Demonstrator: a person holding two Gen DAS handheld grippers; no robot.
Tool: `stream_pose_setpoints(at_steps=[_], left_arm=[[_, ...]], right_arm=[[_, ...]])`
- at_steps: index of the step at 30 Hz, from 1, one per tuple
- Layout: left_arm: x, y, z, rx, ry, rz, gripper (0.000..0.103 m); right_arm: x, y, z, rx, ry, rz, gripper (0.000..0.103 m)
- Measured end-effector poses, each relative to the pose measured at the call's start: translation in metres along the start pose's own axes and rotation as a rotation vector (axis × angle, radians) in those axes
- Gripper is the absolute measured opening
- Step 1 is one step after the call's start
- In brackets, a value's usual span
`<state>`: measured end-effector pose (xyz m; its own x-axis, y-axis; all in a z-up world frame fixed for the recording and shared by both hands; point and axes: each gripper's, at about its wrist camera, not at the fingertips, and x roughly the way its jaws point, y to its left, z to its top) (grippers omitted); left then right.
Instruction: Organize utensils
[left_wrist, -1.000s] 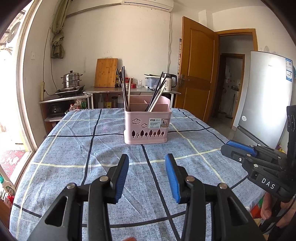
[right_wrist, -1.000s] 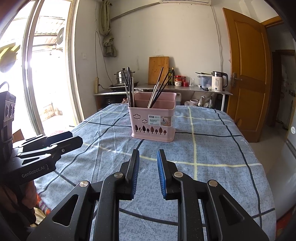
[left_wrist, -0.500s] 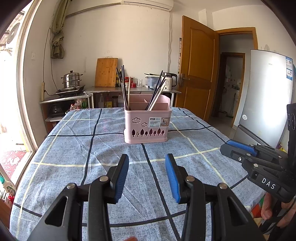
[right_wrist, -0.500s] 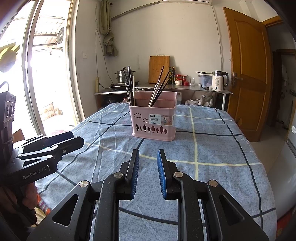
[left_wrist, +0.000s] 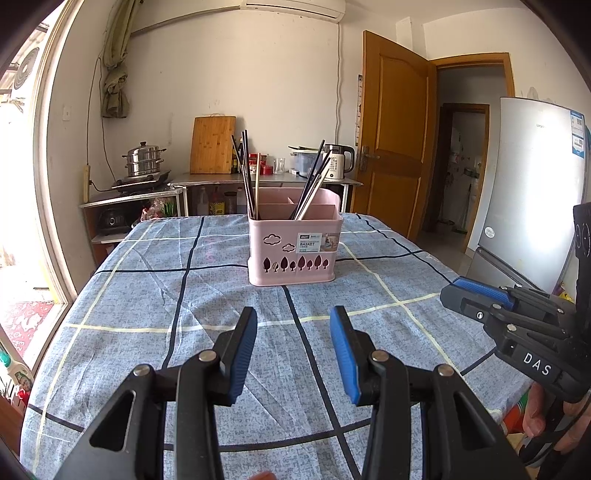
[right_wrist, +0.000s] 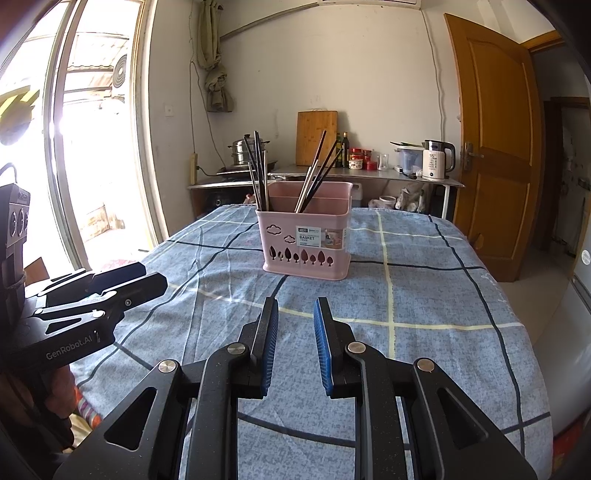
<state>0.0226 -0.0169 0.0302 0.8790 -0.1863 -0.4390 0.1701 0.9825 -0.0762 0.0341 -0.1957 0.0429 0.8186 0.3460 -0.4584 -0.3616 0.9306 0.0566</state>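
A pink basket (left_wrist: 293, 243) at 12 o'clock holds chopsticks (left_wrist: 246, 173) in its left and right compartments. Left gripper (left_wrist: 293, 332) and right gripper (right_wrist: 295, 325): both released, grasping nothing.

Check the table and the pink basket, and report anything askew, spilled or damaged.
Nothing stands out. The pink basket sits upright on the tablecloth, with chopsticks standing or leaning inside its compartments. Nothing lies spilled on the cloth. Both the left gripper and right gripper hover open and hold nothing.
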Motion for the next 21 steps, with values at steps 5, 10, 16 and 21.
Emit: stream_pose_setpoints(at_steps=[5, 10, 16, 21], left_arm=[[-0.0001, -0.0005, 0.0001, 0.000, 0.000, -0.001, 0.043], [-0.0002, -0.0010, 0.0002, 0.000, -0.001, 0.001, 0.043], [-0.0003, -0.0017, -0.0001, 0.008, -0.003, 0.007, 0.043], [-0.0007, -0.0015, -0.0003, 0.007, -0.004, 0.002, 0.043]], right_arm=[[0.0004, -0.0005, 0.0001, 0.002, 0.003, 0.000, 0.020], [0.0005, -0.0013, 0.0006, 0.002, 0.004, 0.000, 0.021], [0.0002, -0.0010, 0.0006, 0.001, 0.003, 0.000, 0.021], [0.0002, -0.0011, 0.0006, 0.001, 0.003, 0.000, 0.021]])
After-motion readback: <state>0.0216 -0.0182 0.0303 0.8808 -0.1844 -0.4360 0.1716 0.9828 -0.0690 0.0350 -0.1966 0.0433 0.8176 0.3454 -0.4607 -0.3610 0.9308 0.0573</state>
